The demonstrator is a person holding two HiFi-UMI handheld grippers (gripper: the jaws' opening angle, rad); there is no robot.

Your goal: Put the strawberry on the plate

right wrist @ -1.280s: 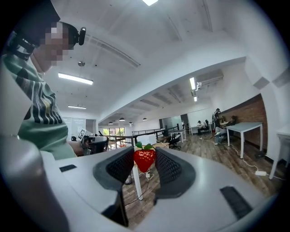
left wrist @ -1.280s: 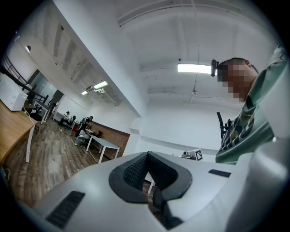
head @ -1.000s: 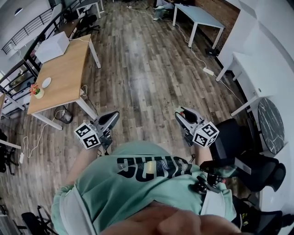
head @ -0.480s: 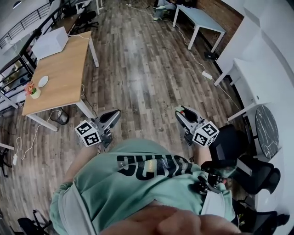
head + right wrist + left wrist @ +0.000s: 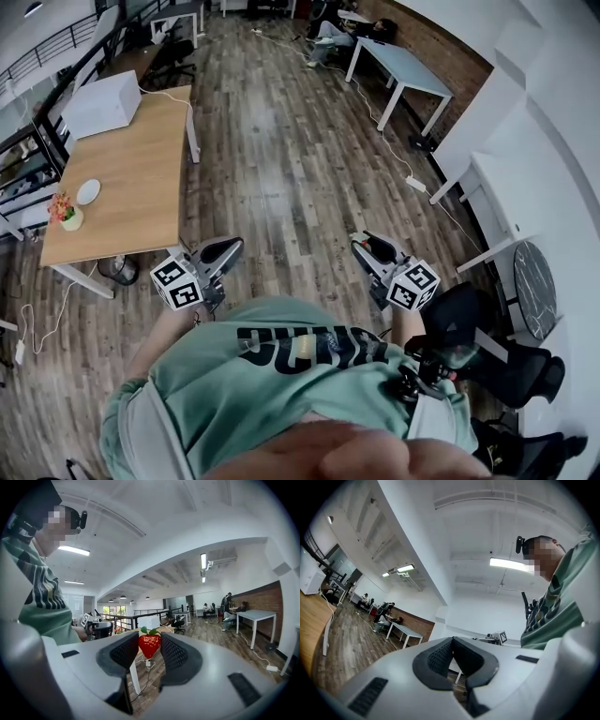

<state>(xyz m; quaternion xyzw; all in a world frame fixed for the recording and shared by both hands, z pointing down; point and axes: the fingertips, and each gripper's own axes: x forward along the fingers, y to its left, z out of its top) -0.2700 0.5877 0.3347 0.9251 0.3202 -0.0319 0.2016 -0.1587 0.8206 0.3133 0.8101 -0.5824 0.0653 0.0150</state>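
Small red strawberry (image 5: pixel 149 644) with a green leafy cap was pinched between the right gripper's (image 5: pixel 150 651) two black ribbed pads. Cap pointed up, tip down. Skin looked glossy, and it was intact as far as could be seen. The jaws stood partly apart, closed only to the berry's width, with a pad on each side of it.

Left gripper (image 5: pixel 453 642): jaws together, nothing in them.

In the head view both grippers were held out in front of the person's green shirt (image 5: pixel 281 375), over the dark plank floor (image 5: pixel 281 141).

Small round white plate (image 5: pixel 88 191) lay on the light wooden table (image 5: pixel 141 164), ahead and to the left of the left gripper and well apart from both tools. It was too small to tell what was on it. Just beside it was a small pale pot (image 5: pixel 72 219) holding red-orange flowers. A white box (image 5: pixel 101 103) sat at the table's far end.
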